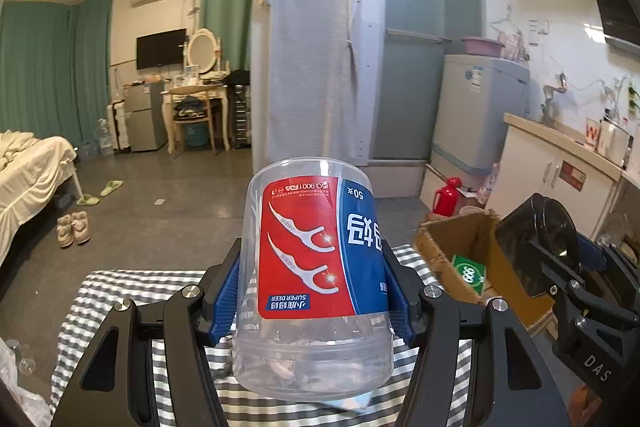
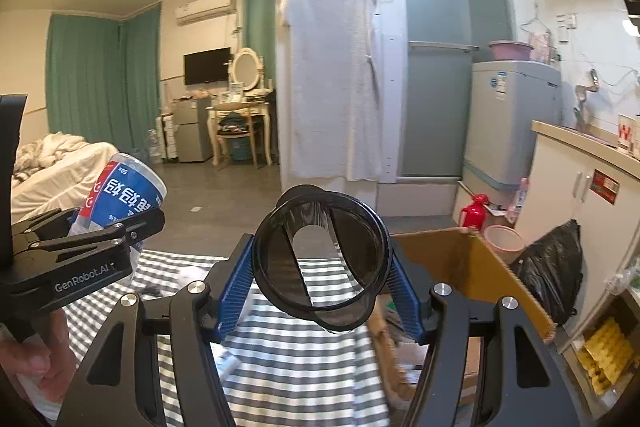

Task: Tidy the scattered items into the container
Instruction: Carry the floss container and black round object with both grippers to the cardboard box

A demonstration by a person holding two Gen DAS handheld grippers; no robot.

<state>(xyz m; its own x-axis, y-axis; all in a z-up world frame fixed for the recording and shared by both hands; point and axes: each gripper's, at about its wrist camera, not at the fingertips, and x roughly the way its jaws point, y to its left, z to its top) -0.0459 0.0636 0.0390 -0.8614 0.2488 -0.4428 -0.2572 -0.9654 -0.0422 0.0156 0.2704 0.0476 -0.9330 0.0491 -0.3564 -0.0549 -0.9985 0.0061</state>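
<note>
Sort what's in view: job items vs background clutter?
Job:
- floss-pick jar, held in left tongs
- dark lid, held in right tongs
- cardboard box

Lying about:
- red thermos
- black bin bag
- shoes

Left gripper [image 1: 314,291]: black angular frame, ribbed blue pads [image 1: 226,301], silver round screws at the finger joints, white "GenRobot.AI" lettering along its side. Right gripper [image 2: 322,279]: same black frame, blue pads [image 2: 236,291] and silver screws.
</note>
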